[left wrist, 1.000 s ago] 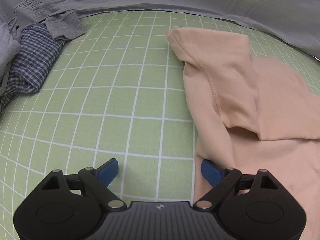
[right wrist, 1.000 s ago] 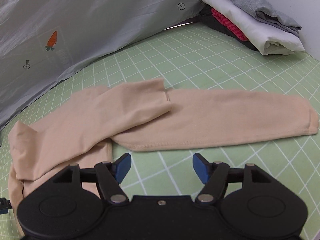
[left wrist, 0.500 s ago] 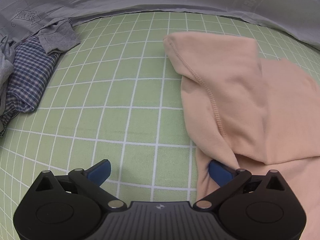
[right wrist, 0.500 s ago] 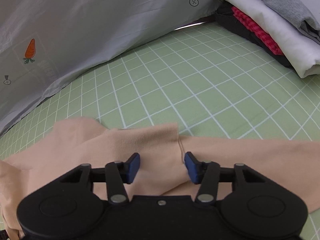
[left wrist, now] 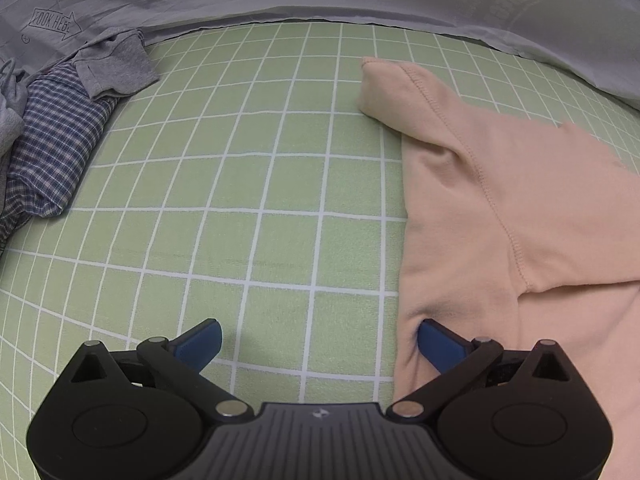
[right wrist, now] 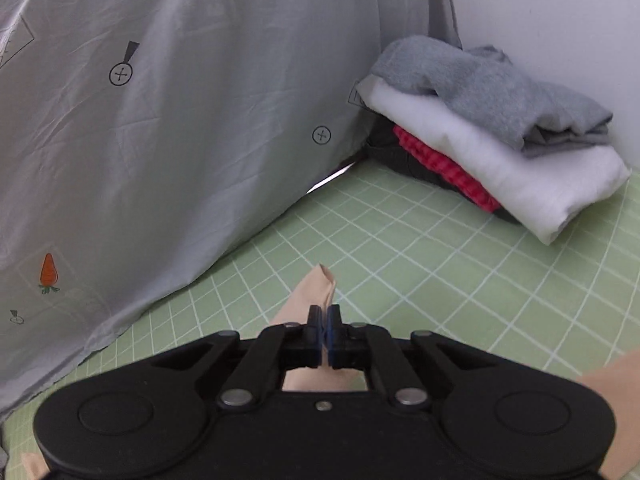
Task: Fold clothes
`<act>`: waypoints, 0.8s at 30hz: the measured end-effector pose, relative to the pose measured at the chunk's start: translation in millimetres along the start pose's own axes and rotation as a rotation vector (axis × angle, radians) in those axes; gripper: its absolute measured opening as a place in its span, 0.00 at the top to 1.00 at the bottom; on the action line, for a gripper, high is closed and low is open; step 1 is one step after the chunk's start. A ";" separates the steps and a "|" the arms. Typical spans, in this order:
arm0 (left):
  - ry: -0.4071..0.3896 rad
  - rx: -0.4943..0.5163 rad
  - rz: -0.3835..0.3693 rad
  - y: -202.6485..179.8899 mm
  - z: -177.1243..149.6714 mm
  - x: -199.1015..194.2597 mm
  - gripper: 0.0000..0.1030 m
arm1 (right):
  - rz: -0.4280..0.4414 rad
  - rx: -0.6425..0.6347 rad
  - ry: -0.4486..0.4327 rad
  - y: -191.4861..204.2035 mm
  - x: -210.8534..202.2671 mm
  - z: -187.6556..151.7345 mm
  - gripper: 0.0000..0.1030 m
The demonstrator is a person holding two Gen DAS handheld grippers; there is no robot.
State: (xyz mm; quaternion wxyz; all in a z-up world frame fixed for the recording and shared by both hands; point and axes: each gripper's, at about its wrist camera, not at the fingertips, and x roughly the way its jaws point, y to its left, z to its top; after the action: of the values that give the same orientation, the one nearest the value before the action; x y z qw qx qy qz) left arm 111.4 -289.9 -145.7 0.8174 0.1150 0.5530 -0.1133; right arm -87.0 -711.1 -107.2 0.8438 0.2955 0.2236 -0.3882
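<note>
A peach long-sleeved garment (left wrist: pixel 500 208) lies partly folded on the green grid mat (left wrist: pixel 248 184), on the right in the left wrist view. My left gripper (left wrist: pixel 320 340) is open; its right pad (left wrist: pixel 438 340) touches the garment's left edge and its left pad rests over bare mat. In the right wrist view my right gripper (right wrist: pixel 323 322) is shut on a pinched fold of the peach garment (right wrist: pixel 316 292), lifted above the mat (right wrist: pixel 420 280). More peach cloth hangs below the gripper body.
A heap of unfolded clothes, checked blue (left wrist: pixel 52 152) and grey (left wrist: pixel 116 64), lies at the far left. A stack of folded clothes (right wrist: pixel 492 140), grey on white on red and black, sits at the back right. A grey printed sheet (right wrist: pixel 160 120) hangs behind the mat.
My right gripper moved forward onto the garment, shut on a fold of it and lifted it. My left gripper stayed open and slid its right pad against the garment's edge.
</note>
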 end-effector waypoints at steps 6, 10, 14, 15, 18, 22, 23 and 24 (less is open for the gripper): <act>-0.053 -0.125 -0.049 27.4 18.2 -13.3 0.02 | -0.010 -0.023 0.023 0.3 -0.1 -9.3 0.97; -0.090 -0.213 -0.147 36.2 51.5 -7.0 0.03 | -0.031 -0.024 0.048 -4.7 4.2 -14.3 0.97; -0.106 -0.230 -0.268 25.7 88.1 9.0 0.20 | -0.042 -0.022 0.061 -7.1 7.8 -15.8 0.97; -0.106 -0.226 -0.292 22.2 96.5 13.4 0.29 | -0.045 -0.022 0.064 -7.6 8.9 -16.1 0.97; -0.100 -0.211 -0.339 11.4 118.9 27.1 0.60 | -0.047 -0.017 0.074 -8.9 13.7 -15.7 0.97; -0.117 -0.193 -0.354 1.1 139.4 37.8 0.93 | -0.047 0.003 0.086 -12.9 20.0 -13.8 0.97; -0.127 -0.186 -0.348 -0.7 143.2 40.5 0.93 | -0.049 0.003 0.089 -13.8 21.9 -13.3 0.97; -0.131 -0.171 -0.341 -2.7 145.8 41.4 0.93 | -0.052 0.001 0.093 -14.6 23.6 -12.9 0.97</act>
State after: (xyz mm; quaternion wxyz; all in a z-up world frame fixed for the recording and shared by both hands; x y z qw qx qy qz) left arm 253.6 -340.5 -131.6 0.8274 -0.0576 0.5178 -0.2099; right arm -86.3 -722.4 -135.7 0.8221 0.3077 0.2698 -0.3958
